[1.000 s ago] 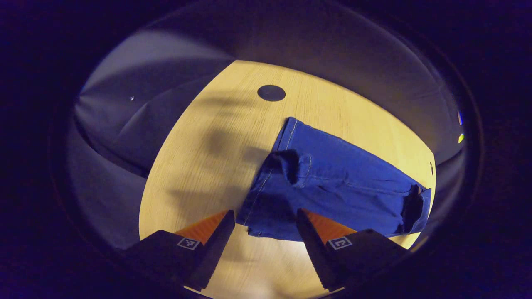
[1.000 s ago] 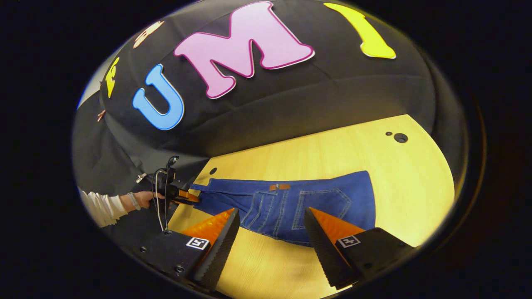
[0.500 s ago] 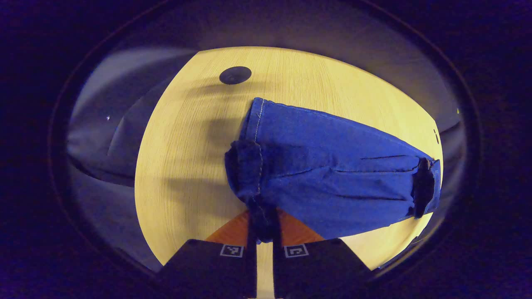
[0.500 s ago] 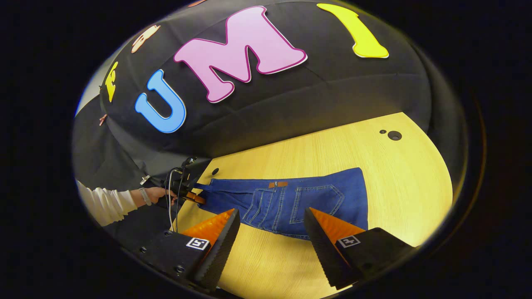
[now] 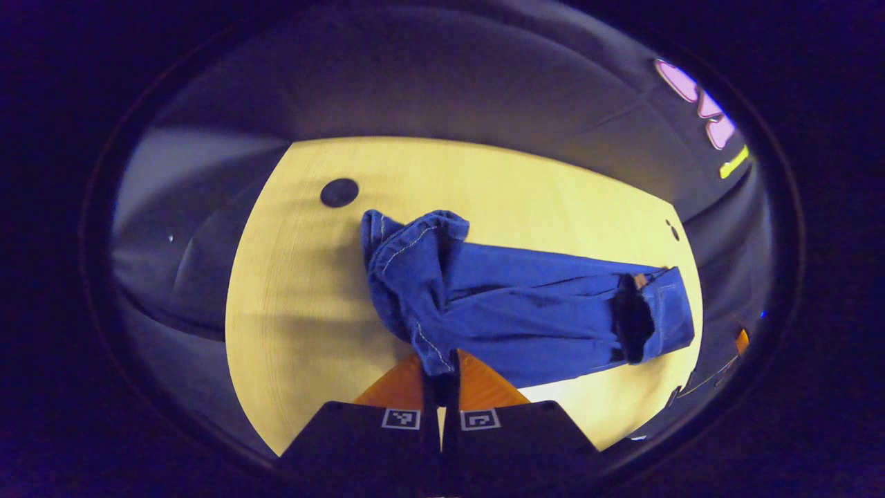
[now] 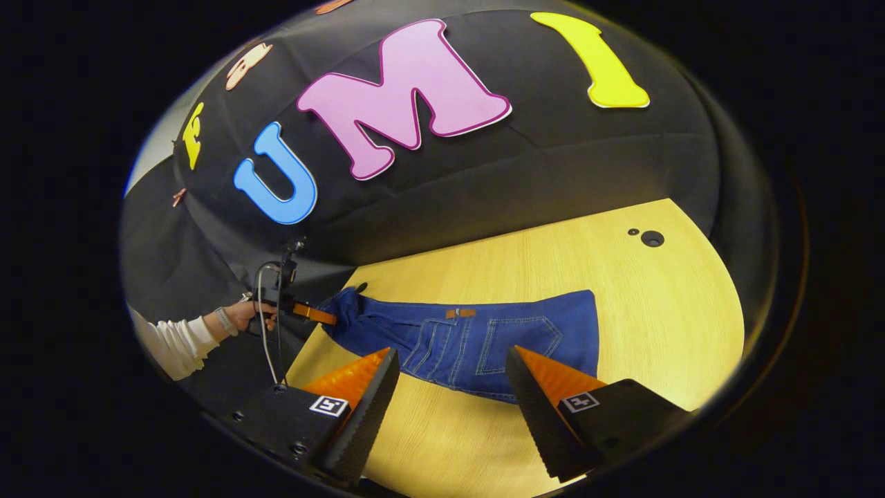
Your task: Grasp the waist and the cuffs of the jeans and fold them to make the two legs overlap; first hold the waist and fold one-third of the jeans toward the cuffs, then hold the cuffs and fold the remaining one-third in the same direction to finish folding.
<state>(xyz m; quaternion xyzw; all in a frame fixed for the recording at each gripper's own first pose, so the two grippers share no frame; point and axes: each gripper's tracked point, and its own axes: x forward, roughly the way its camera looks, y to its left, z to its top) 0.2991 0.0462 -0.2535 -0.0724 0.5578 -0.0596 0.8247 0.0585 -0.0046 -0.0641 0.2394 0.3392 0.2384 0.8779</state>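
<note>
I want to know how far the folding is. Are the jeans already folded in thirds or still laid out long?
Still laid out long: the jeans stretch across the table; just the cuff is lifted.

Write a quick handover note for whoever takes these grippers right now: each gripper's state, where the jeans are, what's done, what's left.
Left tongs: shut on the cuff of the jeans, that end bunched up off the table.
Right tongs: open, holding nothing, hanging over the waist end.
Jeans: stretched along the table, back pockets up, waist flat.
Done: cuff gripped.
Left: probably grip the waist with the right, lay one leg over the other, then both one-third folds.
</note>
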